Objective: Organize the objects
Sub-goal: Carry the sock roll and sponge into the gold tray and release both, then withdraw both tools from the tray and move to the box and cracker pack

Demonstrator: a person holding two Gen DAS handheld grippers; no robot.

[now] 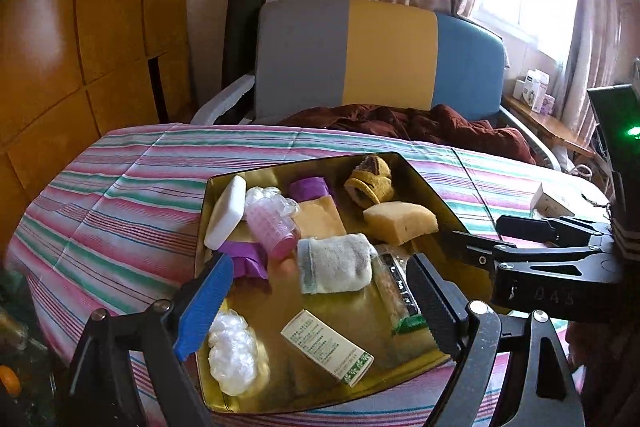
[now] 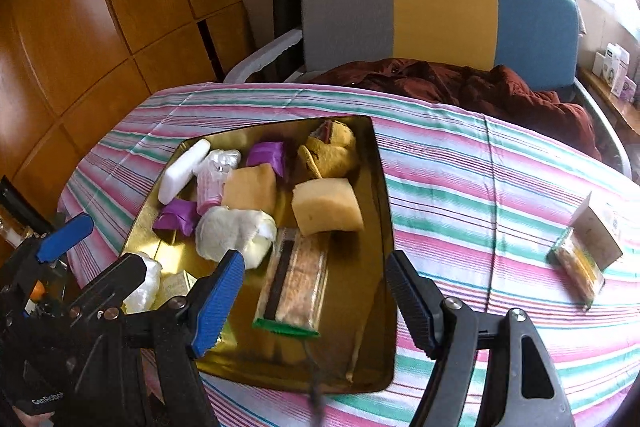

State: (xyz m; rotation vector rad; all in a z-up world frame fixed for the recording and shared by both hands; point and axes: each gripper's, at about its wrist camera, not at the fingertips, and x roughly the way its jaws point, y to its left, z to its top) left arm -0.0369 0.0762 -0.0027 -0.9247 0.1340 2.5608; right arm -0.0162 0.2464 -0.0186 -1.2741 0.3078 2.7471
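A gold tray lies on a tabletop covered by a striped cloth, and most of the objects sit inside it. At its far end are a white bar, a pink hair roller, two purple wrapped pieces, a tan folded cloth and a yellow knitted item. A yellow sponge rests near the tray's right wall, just beyond a clear-wrapped snack bar with a green end. A rolled white sock lies in the middle, touching the snack bar's wrapper. Nearer the front are a crumpled clear plastic ball and a small white-and-green box.

The left gripper hovers above the tray's near end, its fingers spread wide and released, gripping nothing. The right gripper hangs over the tray's near right side, fingers also apart and empty, with the snack bar below the gap but not pressed by either pad.

Outside the tray, well to the right on the cloth, lie a small pale box and a second wrapped snack, touching each other. Behind the tabletop stands a grey, yellow and blue chair with a dark red garment heaped on its seat.
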